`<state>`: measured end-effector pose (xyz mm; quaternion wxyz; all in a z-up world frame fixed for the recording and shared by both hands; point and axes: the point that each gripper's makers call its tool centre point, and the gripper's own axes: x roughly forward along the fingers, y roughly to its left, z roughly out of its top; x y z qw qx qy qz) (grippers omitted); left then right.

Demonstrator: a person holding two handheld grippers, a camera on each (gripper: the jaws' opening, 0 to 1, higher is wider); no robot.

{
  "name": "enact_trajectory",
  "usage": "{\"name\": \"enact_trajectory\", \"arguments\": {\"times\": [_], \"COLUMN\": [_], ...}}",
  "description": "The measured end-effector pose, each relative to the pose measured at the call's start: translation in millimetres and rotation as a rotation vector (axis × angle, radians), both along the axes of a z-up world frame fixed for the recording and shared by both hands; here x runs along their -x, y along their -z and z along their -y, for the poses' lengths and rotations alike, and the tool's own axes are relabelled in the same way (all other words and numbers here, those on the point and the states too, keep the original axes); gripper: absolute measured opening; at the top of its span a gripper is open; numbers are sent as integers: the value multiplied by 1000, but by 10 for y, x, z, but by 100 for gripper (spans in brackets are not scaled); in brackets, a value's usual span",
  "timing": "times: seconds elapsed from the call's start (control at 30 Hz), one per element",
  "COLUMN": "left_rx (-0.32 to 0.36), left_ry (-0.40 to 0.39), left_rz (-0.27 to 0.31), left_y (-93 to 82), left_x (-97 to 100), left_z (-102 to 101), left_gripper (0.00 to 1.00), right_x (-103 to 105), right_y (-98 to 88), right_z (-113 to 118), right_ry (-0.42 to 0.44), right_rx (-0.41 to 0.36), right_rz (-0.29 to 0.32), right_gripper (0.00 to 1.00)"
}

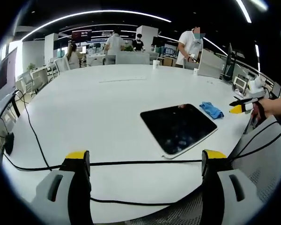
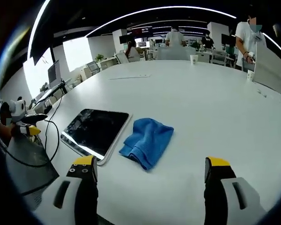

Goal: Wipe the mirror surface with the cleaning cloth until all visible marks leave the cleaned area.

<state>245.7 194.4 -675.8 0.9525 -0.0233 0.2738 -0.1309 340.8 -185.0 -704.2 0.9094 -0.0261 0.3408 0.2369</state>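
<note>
Mirror (image 2: pixel 96 131) lies flat on the white table (image 2: pixel 201 108), blue cloth (image 2: pixel 146 140) just beside it. Left gripper (image 1: pixel 145 161) and right gripper (image 2: pixel 150 168) gape, holding nothing — no legible writing.

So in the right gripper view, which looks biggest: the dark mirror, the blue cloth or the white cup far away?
1. Dark rounded rectangular mirror
2. Crumpled blue cleaning cloth, only slightly smaller
3. Small white paper cup, smallest, though it sits much farther away, so its true size is unsure.
</note>
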Motion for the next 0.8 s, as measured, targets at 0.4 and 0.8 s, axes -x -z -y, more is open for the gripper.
{"name": "enact_trajectory", "arguments": {"times": [0.4,0.8], "left_rx": [-1,-4], "left_ry": [22,30], "left_rz": [-16,-4], "left_y": [22,10], "left_x": [14,15], "left_z": [46,47], "left_gripper": [99,99], "right_x": [14,-181], "right_y": [-57,-215], "right_z": [4,-171], "right_ry": [-17,-9], "right_rx": [17,9], "right_rz": [-19,0], "right_gripper": [94,89]}}
